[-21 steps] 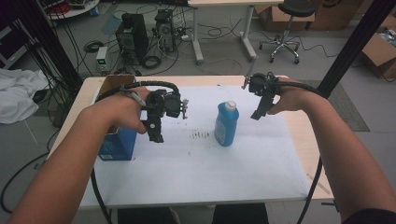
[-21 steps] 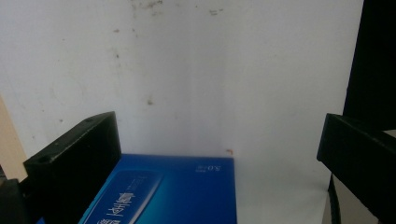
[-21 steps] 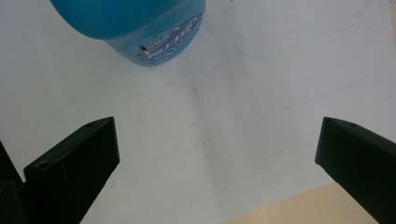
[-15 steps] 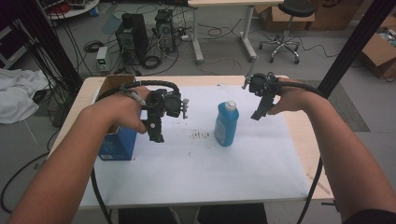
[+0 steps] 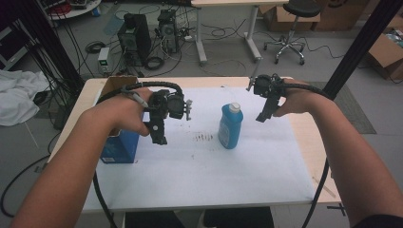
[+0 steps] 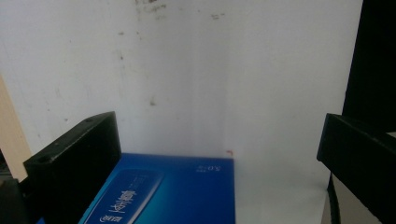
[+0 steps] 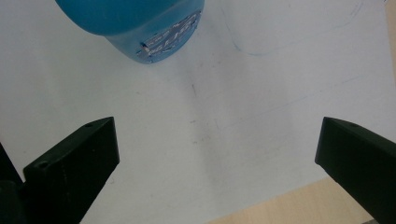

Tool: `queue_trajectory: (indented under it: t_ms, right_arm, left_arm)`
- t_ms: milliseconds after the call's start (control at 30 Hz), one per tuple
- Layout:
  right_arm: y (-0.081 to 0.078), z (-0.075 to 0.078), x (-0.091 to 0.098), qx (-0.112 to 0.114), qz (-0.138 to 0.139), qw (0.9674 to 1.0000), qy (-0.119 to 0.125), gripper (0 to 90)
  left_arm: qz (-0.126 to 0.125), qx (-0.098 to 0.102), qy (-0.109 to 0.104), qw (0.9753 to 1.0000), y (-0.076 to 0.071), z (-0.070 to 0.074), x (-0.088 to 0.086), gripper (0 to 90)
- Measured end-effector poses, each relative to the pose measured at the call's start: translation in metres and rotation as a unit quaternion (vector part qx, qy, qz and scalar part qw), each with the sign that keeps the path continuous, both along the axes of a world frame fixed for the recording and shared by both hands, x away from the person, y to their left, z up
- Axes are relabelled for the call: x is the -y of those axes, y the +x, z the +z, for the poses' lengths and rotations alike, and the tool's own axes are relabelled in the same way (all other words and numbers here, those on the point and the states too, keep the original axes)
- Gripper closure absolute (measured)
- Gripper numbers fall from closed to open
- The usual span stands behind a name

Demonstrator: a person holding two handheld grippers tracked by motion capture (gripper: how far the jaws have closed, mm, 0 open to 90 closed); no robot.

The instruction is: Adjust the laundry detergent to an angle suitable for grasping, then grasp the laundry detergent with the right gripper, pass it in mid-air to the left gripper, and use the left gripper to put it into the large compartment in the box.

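bottle [image 5: 231, 127] upright; left gripper [image 5: 158, 137] agape above box [image 5: 119, 147]; right gripper [image 5: 263, 116] agape

Lab clutter beyond the surface [image 5: 304, 137]

Two computer towers [image 5: 147, 33] stand on the floor among cables, a swivel stool [image 5: 290, 28] and cardboard boxes [image 5: 387, 52] to the right.
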State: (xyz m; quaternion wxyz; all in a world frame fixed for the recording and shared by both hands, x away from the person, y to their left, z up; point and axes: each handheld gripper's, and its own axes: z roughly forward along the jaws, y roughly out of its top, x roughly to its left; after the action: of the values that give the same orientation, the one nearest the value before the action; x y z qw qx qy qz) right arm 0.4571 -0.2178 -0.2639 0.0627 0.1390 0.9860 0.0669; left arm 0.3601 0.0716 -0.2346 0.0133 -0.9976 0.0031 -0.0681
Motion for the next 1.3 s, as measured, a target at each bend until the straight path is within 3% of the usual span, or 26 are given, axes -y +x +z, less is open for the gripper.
queue_trajectory:
  t_ms: [667,933,1167,1300]
  right_arm:
    - [-0.005,-0.001,0.002,-0.001,-0.003,1.0000,0.001,0.0]
    - [-0.019,-0.001,0.005,0.000,-0.007,0.9999,0.011,0.0]
    - [-0.049,-0.009,0.005,0.002,-0.013,0.9988,0.047,0.0]
    - [-0.064,-0.020,0.007,0.029,-0.037,0.9947,0.091,0.0]
  left_arm:
    - [-0.008,0.001,0.001,1.0000,0.001,-0.002,0.003,0.1]
    - [-0.016,0.001,0.002,0.9999,0.001,-0.001,0.002,0.1]
    - [-0.020,0.009,0.006,0.9998,-0.003,0.000,-0.002,0.1]
    - [-0.020,0.013,0.002,0.9997,-0.006,-0.002,-0.003,0.1]
